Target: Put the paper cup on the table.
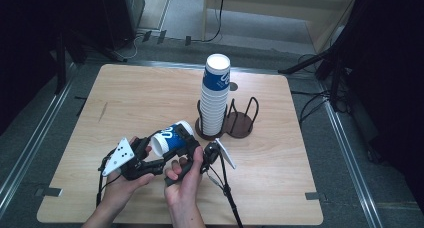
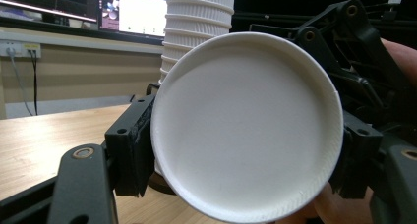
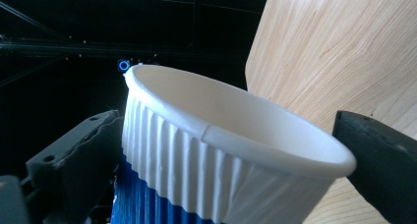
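While my left gripper and right gripper both clamp the paper cup, I should loosen one before carrying it to the stack.

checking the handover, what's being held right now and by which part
One paper cup, lying sideways between both grippers: the left gripper clamps its base end, the right gripper clamps its ribbed wall just below the rim.

A white and blue ribbed paper cup sits between the two black fingers, its rim tilted. One finger touches its ribbed side; the other is just beside the rim. Behind that finger lies the wooden counter.
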A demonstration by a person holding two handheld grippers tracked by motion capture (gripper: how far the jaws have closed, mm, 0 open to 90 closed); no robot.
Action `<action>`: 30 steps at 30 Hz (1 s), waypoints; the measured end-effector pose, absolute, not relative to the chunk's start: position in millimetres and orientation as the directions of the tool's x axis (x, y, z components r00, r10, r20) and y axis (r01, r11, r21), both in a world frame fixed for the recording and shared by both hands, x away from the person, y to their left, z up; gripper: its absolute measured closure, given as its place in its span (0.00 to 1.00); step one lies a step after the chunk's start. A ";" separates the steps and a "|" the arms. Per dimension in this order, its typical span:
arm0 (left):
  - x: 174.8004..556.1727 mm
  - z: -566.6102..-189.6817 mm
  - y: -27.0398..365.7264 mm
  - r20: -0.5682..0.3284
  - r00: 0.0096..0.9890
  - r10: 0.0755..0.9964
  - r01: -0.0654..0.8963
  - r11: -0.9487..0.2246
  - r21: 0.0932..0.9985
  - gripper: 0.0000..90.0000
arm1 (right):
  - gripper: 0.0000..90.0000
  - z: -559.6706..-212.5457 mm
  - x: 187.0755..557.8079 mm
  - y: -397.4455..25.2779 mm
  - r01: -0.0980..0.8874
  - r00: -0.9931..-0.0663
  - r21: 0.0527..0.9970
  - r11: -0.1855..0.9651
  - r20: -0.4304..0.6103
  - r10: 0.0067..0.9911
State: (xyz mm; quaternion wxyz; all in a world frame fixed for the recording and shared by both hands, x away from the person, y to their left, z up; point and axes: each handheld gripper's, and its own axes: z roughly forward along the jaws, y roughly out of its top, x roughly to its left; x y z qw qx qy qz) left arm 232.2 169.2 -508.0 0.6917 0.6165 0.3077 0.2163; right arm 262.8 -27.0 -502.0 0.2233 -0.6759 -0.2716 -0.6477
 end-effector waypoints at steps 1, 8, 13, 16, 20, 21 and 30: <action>232.0 -508.0 169.1 -0.157 0.718 0.678 0.081 0.142 0.987 0.30 | 0.04 -502.1 262.8 -27.1 0.657 0.015 0.047 -0.752 0.997 0.075; 231.4 -507.4 170.6 -0.145 0.717 0.682 0.074 0.133 0.988 0.30 | 0.10 -503.2 263.7 -27.9 0.661 0.008 0.035 -0.750 0.999 0.053; 231.0 -507.6 170.5 -0.156 0.714 0.682 0.089 0.133 0.987 0.29 | 0.12 -504.3 263.1 -27.5 0.653 0.010 0.035 -0.757 0.998 0.055; 228.7 -507.3 171.6 -0.163 0.702 0.693 0.095 0.136 0.986 0.28 | 0.13 -505.0 262.6 -27.2 0.649 -0.006 0.056 -0.759 0.998 0.068; 227.8 -505.4 173.4 -0.197 0.696 0.691 0.125 0.154 0.980 0.14 | 0.13 -504.3 263.7 -30.2 0.629 -0.030 0.089 -0.772 0.995 0.091; 227.3 -504.7 173.9 -0.197 0.691 0.696 0.128 0.150 0.980 0.12 | 0.13 -504.0 264.2 -31.0 0.624 -0.035 0.099 -0.775 0.995 0.098; 228.0 -502.1 181.1 -0.264 0.674 0.690 0.213 0.160 0.964 0.10 | 0.14 -501.7 265.2 -46.0 0.568 -0.082 0.223 -0.792 0.973 0.216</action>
